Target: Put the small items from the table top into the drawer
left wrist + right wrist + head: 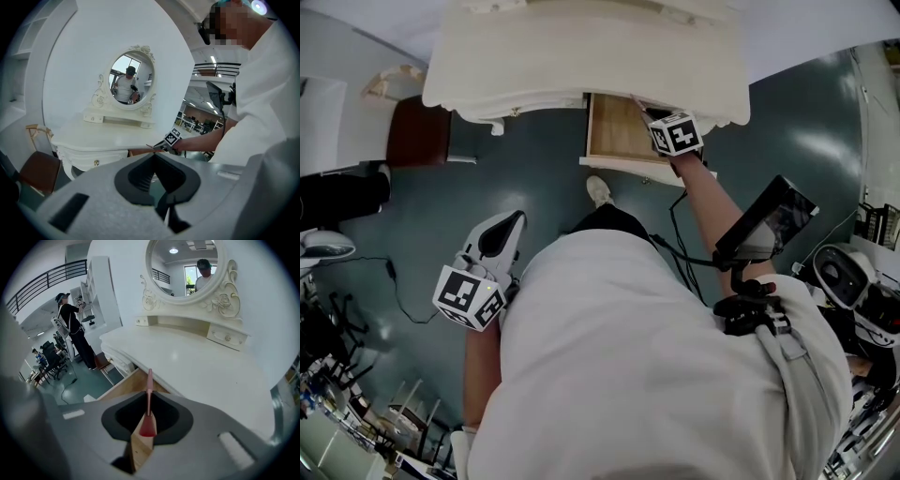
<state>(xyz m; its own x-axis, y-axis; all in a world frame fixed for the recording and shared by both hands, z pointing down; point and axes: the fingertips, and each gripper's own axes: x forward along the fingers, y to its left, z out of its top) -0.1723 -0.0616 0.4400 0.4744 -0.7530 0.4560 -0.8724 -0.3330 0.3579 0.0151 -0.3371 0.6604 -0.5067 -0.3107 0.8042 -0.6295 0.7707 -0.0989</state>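
Note:
My right gripper point(645, 108) reaches over the open wooden drawer point(614, 131) under the white dressing table point(581, 47). In the right gripper view its jaws are shut on a thin pink stick point(149, 399) that points up and forward past the table's front edge point(154, 376), with the drawer point(124, 387) below it. My left gripper point(506, 230) hangs low at my left side over the floor, away from the table. Its jaws look shut with nothing between them point(154, 157). In the left gripper view the table top point(93, 133) looks bare.
An oval mirror point(187, 263) stands at the back of the table. A brown chair point(417, 131) sits left of the table. A cable point(394, 281) trails on the green floor. A person point(70, 324) stands far off at the left.

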